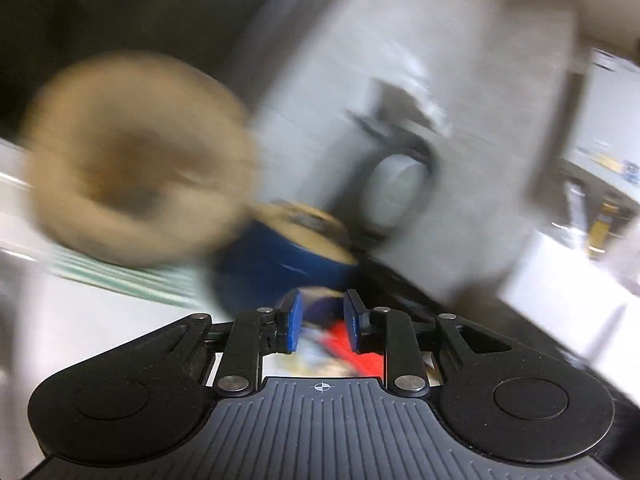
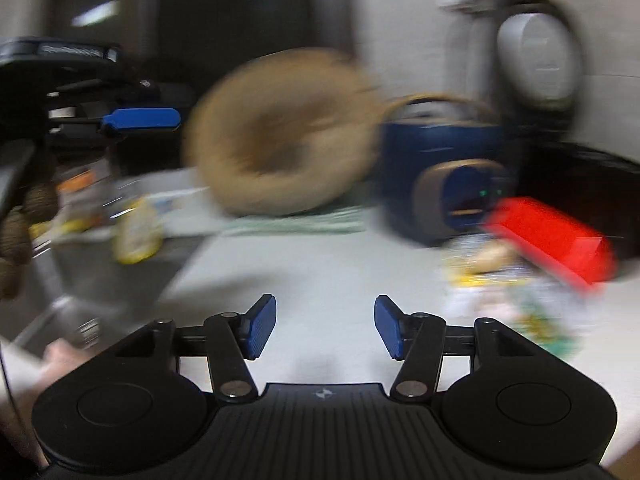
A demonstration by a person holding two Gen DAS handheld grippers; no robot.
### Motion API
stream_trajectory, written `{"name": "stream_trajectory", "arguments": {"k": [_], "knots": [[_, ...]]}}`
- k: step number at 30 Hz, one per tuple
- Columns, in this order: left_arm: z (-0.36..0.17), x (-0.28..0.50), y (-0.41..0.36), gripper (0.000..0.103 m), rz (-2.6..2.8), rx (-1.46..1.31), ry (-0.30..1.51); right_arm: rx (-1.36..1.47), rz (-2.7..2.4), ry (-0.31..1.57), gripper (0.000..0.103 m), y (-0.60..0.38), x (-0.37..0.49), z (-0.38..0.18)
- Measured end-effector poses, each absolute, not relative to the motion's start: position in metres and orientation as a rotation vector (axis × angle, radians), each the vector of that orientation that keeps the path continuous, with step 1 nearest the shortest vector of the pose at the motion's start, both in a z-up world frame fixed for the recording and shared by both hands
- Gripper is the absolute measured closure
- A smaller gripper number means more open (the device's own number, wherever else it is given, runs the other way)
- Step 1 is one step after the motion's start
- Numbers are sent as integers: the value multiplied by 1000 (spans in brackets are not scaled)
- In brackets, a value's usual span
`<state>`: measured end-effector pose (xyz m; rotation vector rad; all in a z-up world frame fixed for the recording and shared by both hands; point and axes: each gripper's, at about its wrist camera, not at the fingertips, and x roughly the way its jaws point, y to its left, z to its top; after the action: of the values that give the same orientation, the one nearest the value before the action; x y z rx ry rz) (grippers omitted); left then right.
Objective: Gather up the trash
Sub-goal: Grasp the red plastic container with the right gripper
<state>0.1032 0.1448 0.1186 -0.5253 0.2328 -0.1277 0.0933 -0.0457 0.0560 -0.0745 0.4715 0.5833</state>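
Everything beyond the grippers is smeared by motion. A red box [image 2: 552, 236] lies on the pale counter [image 2: 320, 256] at the right, beside a heap of colourful wrappers [image 2: 504, 284]. A yellowish wrapper [image 2: 136, 232] shows at the left. My right gripper [image 2: 325, 308] is open over bare counter with nothing between its pads. My left gripper [image 1: 323, 300] has its pads close together. A red and white blur [image 1: 352, 340] shows in the gap, but I cannot tell whether the pads press on it. In the right wrist view, one left-gripper finger [image 2: 140, 120] shows at the upper left.
A tan ring-shaped thing [image 2: 280, 136] stands on a green striped mat [image 2: 296, 220]. To its right sits a dark blue container [image 2: 440, 168] in front of a grey appliance [image 1: 400, 188]. A grey metal surface [image 2: 80, 280] and a hand [image 2: 60, 356] lie at the lower left.
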Motion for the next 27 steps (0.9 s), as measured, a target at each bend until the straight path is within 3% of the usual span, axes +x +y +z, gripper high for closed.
{"name": "stream_trajectory", "arguments": {"k": [3, 7, 10, 19, 23, 27], "knots": [[91, 145, 107, 77, -268, -473, 301, -79, 338, 466, 44, -86, 113, 68], [40, 178, 82, 77, -424, -454, 411, -129, 139, 473, 31, -125, 137, 75], [15, 186, 84, 77, -357, -462, 461, -144, 80, 530, 31, -141, 162, 73], [-10, 191, 146, 77, -136, -828, 548, -293, 237, 530, 29, -82, 208, 38], [-4, 183, 151, 77, -75, -799, 461, -239, 289, 558, 29, -56, 210, 31], [-5, 189, 137, 77, -109, -740, 499, -348, 196, 401, 28, -44, 215, 50]]}}
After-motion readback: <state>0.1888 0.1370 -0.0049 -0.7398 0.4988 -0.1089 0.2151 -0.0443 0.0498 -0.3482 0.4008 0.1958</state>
